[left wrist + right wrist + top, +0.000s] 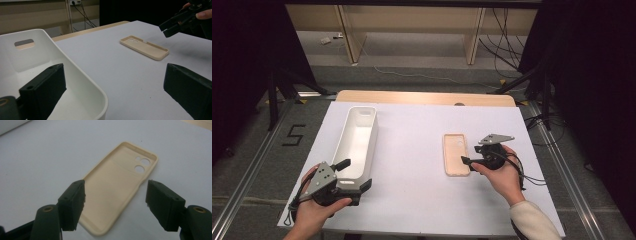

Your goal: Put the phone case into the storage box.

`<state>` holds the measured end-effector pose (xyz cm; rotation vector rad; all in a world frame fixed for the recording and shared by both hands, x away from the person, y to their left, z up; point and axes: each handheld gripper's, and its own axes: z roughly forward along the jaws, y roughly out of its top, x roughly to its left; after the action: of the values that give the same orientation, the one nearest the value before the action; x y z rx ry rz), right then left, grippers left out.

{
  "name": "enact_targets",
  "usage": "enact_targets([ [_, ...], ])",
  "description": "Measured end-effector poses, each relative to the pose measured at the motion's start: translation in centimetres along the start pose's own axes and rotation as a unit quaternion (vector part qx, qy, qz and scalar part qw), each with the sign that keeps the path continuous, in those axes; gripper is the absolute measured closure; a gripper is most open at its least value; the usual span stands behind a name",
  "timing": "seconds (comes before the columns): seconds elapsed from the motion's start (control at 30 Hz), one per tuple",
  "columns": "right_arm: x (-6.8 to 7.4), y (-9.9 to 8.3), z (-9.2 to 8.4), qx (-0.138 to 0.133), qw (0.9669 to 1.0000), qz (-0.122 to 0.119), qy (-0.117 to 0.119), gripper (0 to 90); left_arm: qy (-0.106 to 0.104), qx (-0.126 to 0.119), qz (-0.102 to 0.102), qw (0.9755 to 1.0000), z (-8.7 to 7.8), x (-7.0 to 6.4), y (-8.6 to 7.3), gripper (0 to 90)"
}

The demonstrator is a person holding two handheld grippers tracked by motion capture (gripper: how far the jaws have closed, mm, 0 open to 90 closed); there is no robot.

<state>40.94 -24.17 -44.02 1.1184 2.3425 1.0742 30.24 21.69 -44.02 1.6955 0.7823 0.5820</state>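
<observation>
Right gripper view looks down on a beige phone case (120, 187) lying hollow side up on the white table cover (45, 157), its two camera holes at the far end. It looks like thin, flexible plastic or rubber: very light, likely to bend if squeezed hard, and so flat that the jaws must get under or around its raised rim. The long side edges seem the best place to hold it, near the middle of its length. The right gripper (116, 195) hovers just above the case's near end, jaws spread wide on either side of it, pressing on nothing. High view shows the case right of centre on the table, well apart from a long white bin (357, 145) at the left. The left gripper (113, 82) is spread open astride the bin's near wall, not squeezing it.
</observation>
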Motion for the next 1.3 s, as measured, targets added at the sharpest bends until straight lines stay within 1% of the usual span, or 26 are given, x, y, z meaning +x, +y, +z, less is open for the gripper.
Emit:
enact_targets([
  [0.03, 0.0, 0.0, 0.0, 0.0, 1.0, 0.0, 0.0, 32.7, -0.004, -0.004, 0.004, 1.0, 0.0, 0.1, 0.0, 3.4],
  [0.07, -0.2, 0.0, 0.0, -0.005, 0.9999, -0.01, -0.002, 32.7, -0.001, -0.003, 0.004, 1.0, 0.0, 0.1, 0.0, 3.4],
  [0.1, -0.2, 0.0, -0.1, -0.008, 0.9999, -0.01, -0.005, 32.5, -0.003, -0.005, 0.004, 1.0, 0.0, 0.1, 0.0, 3.4],
  [0.13, -0.2, 0.0, -0.1, -0.011, 0.9999, -0.009, -0.006, 32.3, -0.003, -0.005, 0.0, 1.0, 0.1, 0.0, 0.0, 3.4],
  [0.17, -0.2, 0.1, -0.4, -0.01, 0.9999, 0.001, -0.005, 32.2, -0.003, -0.006, 0.0, 1.0, 0.1, 0.0, 0.0, 3.4],
  [0.3, -0.4, 0.2, -0.5, -0.014, 0.9999, 0.004, -0.008, 32.1, 0.0, -0.002, -0.004, 1.0, 0.0, -0.1, 0.0, 3.4],
  [0.37, -0.5, 0.2, -0.5, -0.017, 0.9998, 0.001, -0.009, 32.1, 0.0, -0.002, -0.004, 1.0, 0.0, -0.1, 0.0, 3.4],
  [0.4, -0.6, 0.2, -0.4, -0.021, 0.9997, -0.008, -0.012, 32.1, 0.001, -0.001, -0.005, 1.0, -0.1, -0.2, 0.0, 3.4],
  [0.43, -0.5, 0.2, -0.5, -0.019, 0.9997, -0.007, -0.012, 32.1, 0.001, -0.002, -0.007, 1.0, -0.1, -0.2, 0.0, 3.4],
  [0.47, -0.4, 0.4, -0.6, -0.018, 0.9998, 0.003, -0.011, 32.1, 0.001, -0.003, -0.008, 1.0, -0.1, -0.2, 0.1, 3.4],
  [0.67, -0.3, 0.4, -0.7, -0.019, 0.9998, 0.001, -0.011, 31.9, 0.001, -0.004, -0.003, 1.0, -0.1, -0.1, 0.1, 3.4],
  [0.8, -0.7, 0.4, -0.4, -0.019, 0.9997, 0.004, -0.015, 32.1, 0.006, -0.003, -0.008, 0.9999, -0.1, 0.0, 0.1, 3.4],
  [0.83, -0.8, 0.6, -0.3, -0.019, 0.9997, 0.004, -0.015, 32.2, 0.008, -0.002, -0.008, 0.9999, -0.2, -0.1, 0.1, 3.4],
  [0.87, -0.9, 0.6, -0.2, -0.021, 0.9996, -0.006, -0.017, 32.5, 0.008, -0.002, -0.01, 0.9999, -0.2, -0.2, 0.0, 3.4],
  [0.9, -0.9, 0.9, -0.1, -0.018, 0.9997, 0.009, -0.016, 32.8, 0.009, -0.001, -0.005, 0.9999, -0.4, -0.3, 0.1, 3.4],
  [0.93, -0.9, 0.9, -0.1, -0.018, 0.9997, 0.009, -0.016, 32.8, 0.009, -0.001, -0.005, 0.9999, -0.4, -0.3, 0.1, 3.4],
  [0.97, -1.2, 0.9, 0.1, -0.024, 0.9995, -0.009, -0.016, 32.9, 0.011, -0.003, -0.009, 0.9999, -0.4, -0.4, 0.1, 3.4],
  [1.0, -1.1, 1.1, 0.1, -0.021, 0.9996, 0.003, -0.016, 33.1, 0.011, -0.003, -0.008, 0.9999, -0.4, -0.4, 0.1, 3.4],
  [1.03, -1.3, 1.1, 0.2, -0.022, 0.9996, -0.01, -0.017, 33.3, 0.011, -0.004, -0.007, 0.9999, -0.4, -0.4, 0.1, 3.4],
  [1.07, -1.5, 1.3, 0.2, -0.021, 0.9996, -0.003, -0.019, 34.1, 0.011, -0.003, -0.007, 0.9999, -0.4, -0.3, 0.1, 3.4],
  [1.1, -1.5, 1.3, 0.2, -0.021, 0.9996, -0.003, -0.019, 34.1, 0.011, -0.002, -0.006, 0.9999, -0.4, -0.4, 0.0, 3.4],
  [1.13, -1.6, 1.4, 0.2, -0.021, 0.9995, 0.008, -0.022, 34.7, 0.01, -0.001, -0.007, 0.9999, -0.4, -0.4, 0.0, 3.4],
  [1.2, -1.8, 1.6, 0.3, -0.017, 0.9995, 0.012, -0.023, 36.1, 0.005, -0.009, -0.003, 0.9999, -0.5, -0.3, 0.0, 3.4],
  [1.23, -1.9, 1.6, 0.4, -0.017, 0.9995, 0.004, -0.027, 37.0, 0.009, -0.005, -0.005, 0.9999, -0.6, -0.4, 0.1, 3.4],
  [1.27, -1.6, 1.7, 0.3, 0.002, 0.9988, 0.035, -0.036, 37.6, 0.009, -0.006, -0.006, 0.9999, -0.6, -0.4, 0.1, 3.4],
  [1.3, -1.4, 1.8, 0.3, 0.007, 0.998, 0.051, -0.037, 37.9, 0.008, -0.006, -0.007, 0.9999, -0.7, -0.4, 0.0, 3.4],
])
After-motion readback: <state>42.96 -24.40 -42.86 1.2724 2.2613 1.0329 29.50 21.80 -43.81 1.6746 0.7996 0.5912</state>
